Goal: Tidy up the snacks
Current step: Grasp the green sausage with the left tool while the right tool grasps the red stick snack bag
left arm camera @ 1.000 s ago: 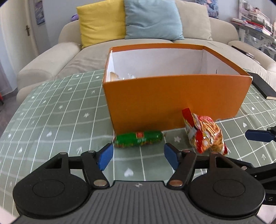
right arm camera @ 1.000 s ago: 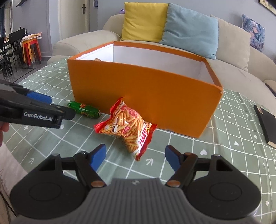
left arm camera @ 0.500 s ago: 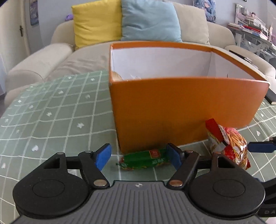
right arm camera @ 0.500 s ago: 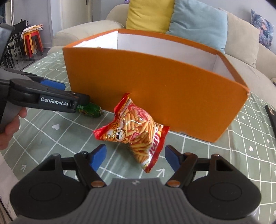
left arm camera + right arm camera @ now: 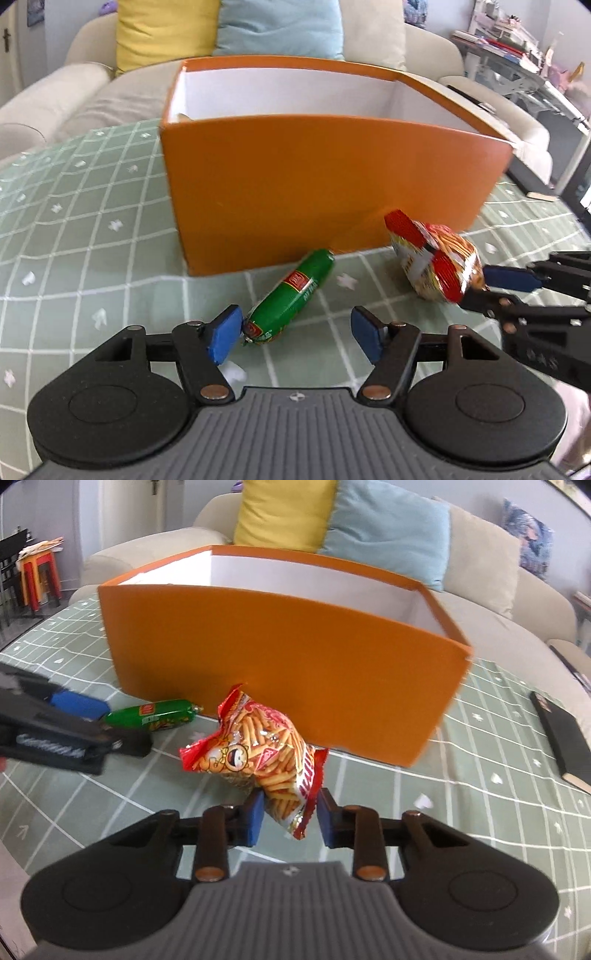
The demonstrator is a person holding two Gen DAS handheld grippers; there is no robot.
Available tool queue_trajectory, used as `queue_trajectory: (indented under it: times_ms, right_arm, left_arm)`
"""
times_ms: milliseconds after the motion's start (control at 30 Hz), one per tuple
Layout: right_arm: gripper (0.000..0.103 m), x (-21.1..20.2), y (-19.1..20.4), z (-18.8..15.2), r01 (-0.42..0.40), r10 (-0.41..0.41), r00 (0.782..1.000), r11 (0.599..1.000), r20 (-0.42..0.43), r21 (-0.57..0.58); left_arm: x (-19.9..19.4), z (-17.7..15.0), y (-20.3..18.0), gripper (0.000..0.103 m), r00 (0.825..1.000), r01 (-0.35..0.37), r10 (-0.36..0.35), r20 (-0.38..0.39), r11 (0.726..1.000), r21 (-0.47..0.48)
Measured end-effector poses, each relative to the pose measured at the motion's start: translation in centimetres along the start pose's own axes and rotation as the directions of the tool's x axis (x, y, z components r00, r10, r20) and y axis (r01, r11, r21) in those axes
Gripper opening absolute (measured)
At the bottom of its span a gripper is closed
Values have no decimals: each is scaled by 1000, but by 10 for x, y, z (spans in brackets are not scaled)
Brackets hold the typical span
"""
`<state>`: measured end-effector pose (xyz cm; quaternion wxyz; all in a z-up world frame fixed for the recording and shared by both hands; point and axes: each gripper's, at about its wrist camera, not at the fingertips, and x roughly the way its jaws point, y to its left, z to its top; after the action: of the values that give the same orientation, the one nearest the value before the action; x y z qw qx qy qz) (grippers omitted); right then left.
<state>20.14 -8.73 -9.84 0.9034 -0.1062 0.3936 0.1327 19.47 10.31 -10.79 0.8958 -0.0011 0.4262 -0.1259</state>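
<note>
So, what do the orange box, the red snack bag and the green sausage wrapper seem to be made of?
Orange box: likely cardboard, matte, stiff flat walls, white inside.
Red snack bag: thin plastic film, glossy, crinkled, with glare.
Green sausage wrapper: probably smooth plastic casing, shiny and taut.

The right gripper is pointing steeply downward, its jaws having just closed onto a snack bag. The left gripper is tilting downward, jaws standing apart after closing slightly.
</note>
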Motion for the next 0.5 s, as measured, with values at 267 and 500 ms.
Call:
queue_trajectory:
  times_ms: [267,500]
  right_arm:
    - [31,-13,-19,-16,25,-25,1000,999,-10,36]
    - [55,-24,-8,-17,-28,31,998,998,62,-58]
  left_arm:
    - [-9,-6,-14,79,999,54,-54,-2,999,4]
    - [1,0,-20,79,999,-26,24,41,999,31]
